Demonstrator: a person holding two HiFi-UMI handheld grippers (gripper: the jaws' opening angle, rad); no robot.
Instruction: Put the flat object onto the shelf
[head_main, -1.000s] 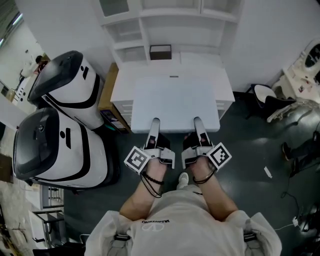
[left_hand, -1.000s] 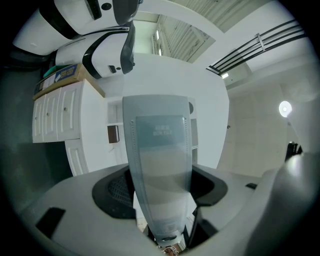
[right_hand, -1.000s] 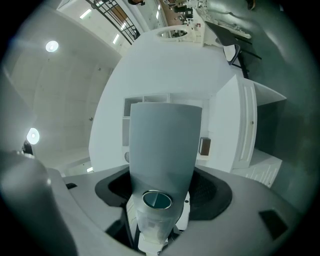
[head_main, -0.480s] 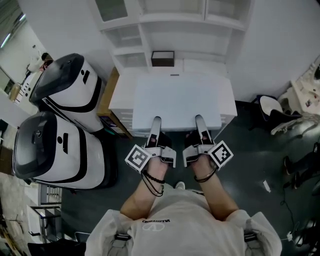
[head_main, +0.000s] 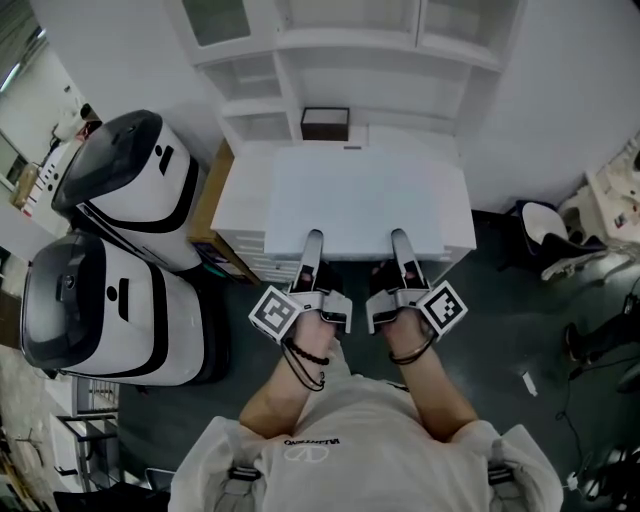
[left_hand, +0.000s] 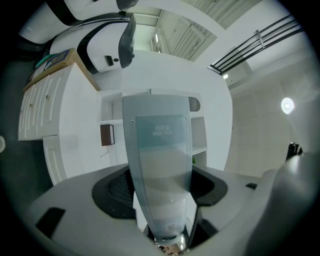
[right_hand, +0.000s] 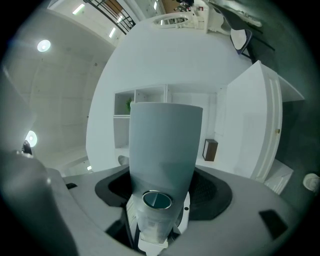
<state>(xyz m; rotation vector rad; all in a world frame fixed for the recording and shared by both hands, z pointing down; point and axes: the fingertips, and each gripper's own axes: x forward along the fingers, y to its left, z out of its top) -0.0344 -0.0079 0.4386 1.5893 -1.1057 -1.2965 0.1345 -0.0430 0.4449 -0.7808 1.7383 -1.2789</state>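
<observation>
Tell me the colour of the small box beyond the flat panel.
The box is dark brown; the head view shows it best.

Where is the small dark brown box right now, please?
In the head view, the small dark brown box stands at the back of the white cabinet, just beyond the far edge of the flat white panel.

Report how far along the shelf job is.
Done: the left tool and right tool each clamp the near edge of the white flat panel. In hand: the panel lies level over the cabinet, facing the shelf unit; whether it is lifted clear, I cannot tell. Left: move it forward, set it on a shelf, let go.
</observation>
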